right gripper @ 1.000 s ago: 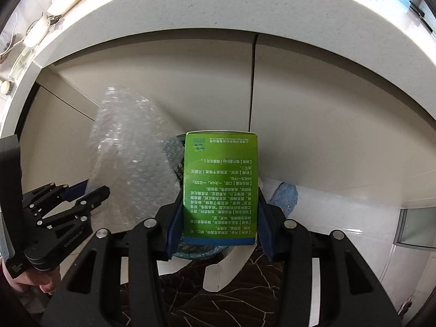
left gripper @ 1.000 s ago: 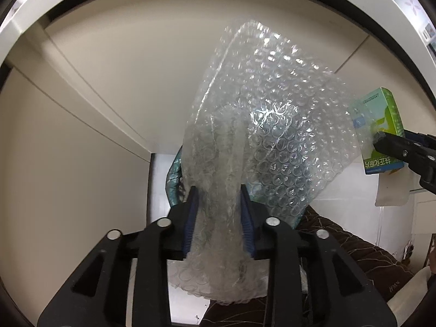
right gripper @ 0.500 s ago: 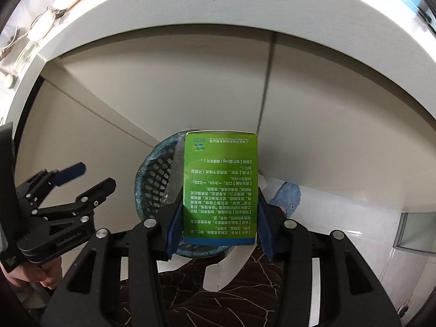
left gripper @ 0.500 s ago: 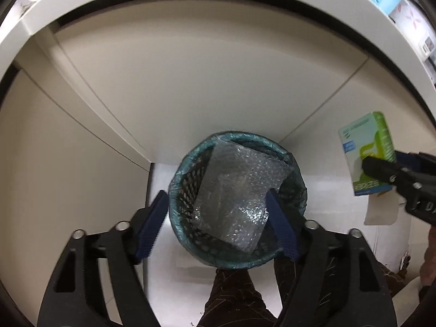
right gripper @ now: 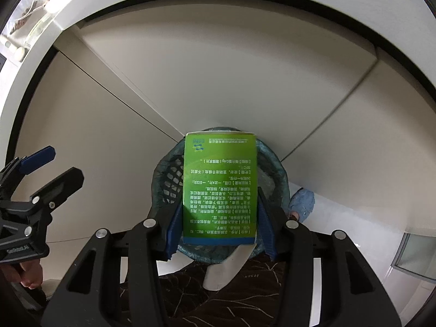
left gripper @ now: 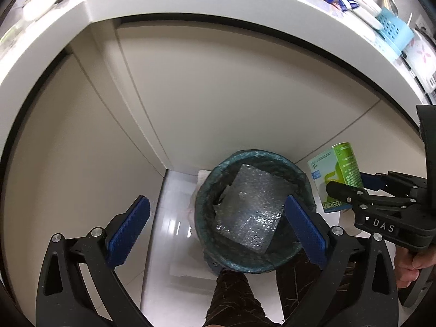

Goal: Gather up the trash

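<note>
Waste bin: round mesh basket, dark teal liner folded over rim; lower centre of left wrist view. Inside it, bubble wrap sheet: clear, roughly square, lying tilted against the liner. Green carton: small box, printed text upside down, upright at centre of right wrist view, in front of the bin; right edge of left wrist view.

Blue basket on white counter
</note>
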A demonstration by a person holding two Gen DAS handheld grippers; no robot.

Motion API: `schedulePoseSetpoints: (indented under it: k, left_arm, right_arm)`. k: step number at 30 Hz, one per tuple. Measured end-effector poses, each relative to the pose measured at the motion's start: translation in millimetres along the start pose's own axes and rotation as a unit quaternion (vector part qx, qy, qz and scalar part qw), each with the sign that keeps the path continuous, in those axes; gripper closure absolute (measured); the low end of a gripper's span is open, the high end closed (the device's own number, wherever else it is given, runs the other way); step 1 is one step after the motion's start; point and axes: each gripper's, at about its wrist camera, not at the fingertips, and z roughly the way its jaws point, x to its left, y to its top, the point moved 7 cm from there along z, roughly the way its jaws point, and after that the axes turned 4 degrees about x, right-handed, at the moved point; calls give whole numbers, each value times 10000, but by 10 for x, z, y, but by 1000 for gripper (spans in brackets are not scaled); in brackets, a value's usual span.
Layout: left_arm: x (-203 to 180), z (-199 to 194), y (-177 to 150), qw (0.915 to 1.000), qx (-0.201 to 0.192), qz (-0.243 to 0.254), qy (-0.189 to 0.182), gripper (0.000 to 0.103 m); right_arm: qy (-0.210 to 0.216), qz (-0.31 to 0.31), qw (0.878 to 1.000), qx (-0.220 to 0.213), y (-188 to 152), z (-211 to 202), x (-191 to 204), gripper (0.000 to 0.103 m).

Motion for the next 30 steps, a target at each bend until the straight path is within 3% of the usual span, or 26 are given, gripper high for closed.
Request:
schedulePoseSetpoints:
  k: [8,15,30]
  left_arm:
    - [84,-10,-18,10000,93,-11,20,6]
    - [-7,-83,71,10000,79,-17,-29,6]
    - [-301,-936,484,9991,-309,99,-270,6]
  right_arm:
    - [-122,-42,9999,-89,81,-63,-5,32]
    - [-209,91,9990,-389,126,-441,-196,13]
    - [-468,234,9935,-1008,399,-1499,-422,10]
